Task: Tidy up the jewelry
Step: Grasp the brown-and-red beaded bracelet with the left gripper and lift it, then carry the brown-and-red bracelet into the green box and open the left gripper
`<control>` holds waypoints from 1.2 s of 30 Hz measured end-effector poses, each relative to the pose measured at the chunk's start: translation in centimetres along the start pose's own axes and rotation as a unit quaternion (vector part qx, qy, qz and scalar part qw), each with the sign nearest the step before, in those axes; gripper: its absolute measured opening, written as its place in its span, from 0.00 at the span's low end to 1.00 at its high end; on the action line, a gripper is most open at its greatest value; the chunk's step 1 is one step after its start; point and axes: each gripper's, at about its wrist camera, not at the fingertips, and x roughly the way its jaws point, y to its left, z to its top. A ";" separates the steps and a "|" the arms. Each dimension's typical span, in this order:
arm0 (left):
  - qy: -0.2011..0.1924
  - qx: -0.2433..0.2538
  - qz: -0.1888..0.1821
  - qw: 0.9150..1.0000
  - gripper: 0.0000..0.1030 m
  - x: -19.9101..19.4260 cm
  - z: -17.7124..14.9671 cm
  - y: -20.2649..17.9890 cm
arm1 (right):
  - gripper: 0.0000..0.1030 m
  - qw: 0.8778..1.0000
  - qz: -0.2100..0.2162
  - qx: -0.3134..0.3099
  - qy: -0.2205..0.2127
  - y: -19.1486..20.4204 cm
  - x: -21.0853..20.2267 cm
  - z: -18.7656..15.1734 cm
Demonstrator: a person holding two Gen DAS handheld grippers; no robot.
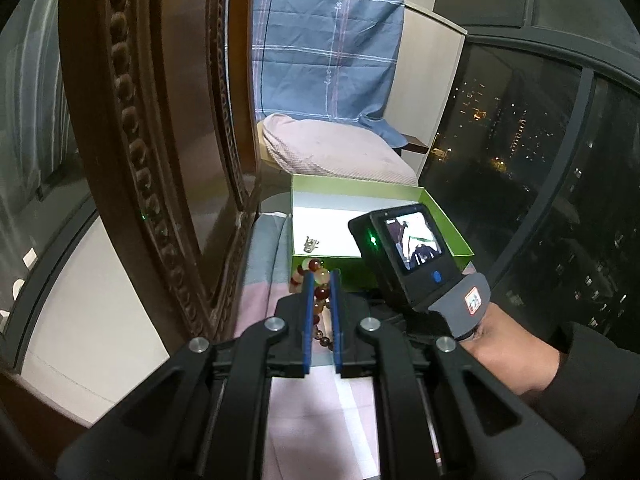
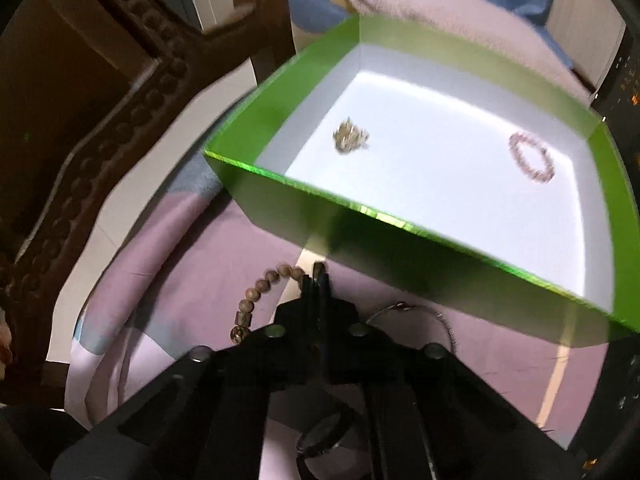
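The left tool (image 1: 320,280) is gripping a red-and-amber glass bead bracelet (image 1: 318,276), lifted just short of the open green cardboard box (image 1: 444,208), probably for dropping inside. The right tool (image 2: 316,276), angled steeply down toward the bed, is pinching a brown wooden bead bracelet (image 2: 260,292).

A shallow green box (image 2: 400,220) with a white floor sits open on a pink and blue bedsheet. Inside lie a small tangled metal piece (image 2: 350,135) toward the left and a ring of pale pink beads (image 2: 532,158) toward the right, well apart. In front of the box, on the sheet, lie a brown wooden bead bracelet (image 2: 260,296) and a thin silver chain (image 2: 420,312). A bracelet of red, amber and cream beads (image 1: 318,280) hangs pinched between blue pads, near the box's front wall.
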 end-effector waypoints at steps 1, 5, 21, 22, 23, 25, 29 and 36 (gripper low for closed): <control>0.001 -0.002 -0.001 1.000 0.08 0.3 0.0 0.2 | 0.03 1.000 -0.003 -0.003 -0.003 0.0 -0.1 -0.1; 0.002 -0.003 -0.006 1.000 0.08 0.4 0.1 0.1 | 0.03 0.997 0.020 0.034 -0.065 -2.0 -4.6 -1.7; 0.037 0.019 -0.028 0.999 0.08 1.3 -2.0 -4.6 | 0.03 0.950 0.006 0.122 -0.288 -8.7 -22.4 -17.3; 0.039 0.024 -0.026 0.999 0.08 1.4 -2.2 -5.1 | 0.03 0.950 0.003 0.119 -0.290 -8.7 -22.6 -17.4; 0.042 0.028 -0.025 0.998 0.08 1.5 -2.4 -5.5 | 0.03 0.950 -0.003 0.115 -0.291 -8.8 -22.6 -17.4; 0.046 0.030 -0.018 0.998 0.08 1.8 -2.9 -6.2 | 0.03 0.950 -0.015 0.108 -0.292 -8.9 -23.1 -17.8; 0.053 0.023 -0.019 0.998 0.08 2.3 -3.2 -6.5 | 0.03 0.950 -0.017 0.106 -0.293 -9.0 -23.3 -18.2; 0.055 0.029 -0.013 0.998 0.08 2.6 -3.3 -7.1 | 0.03 0.951 -0.024 0.106 -0.288 -9.3 -23.3 -18.6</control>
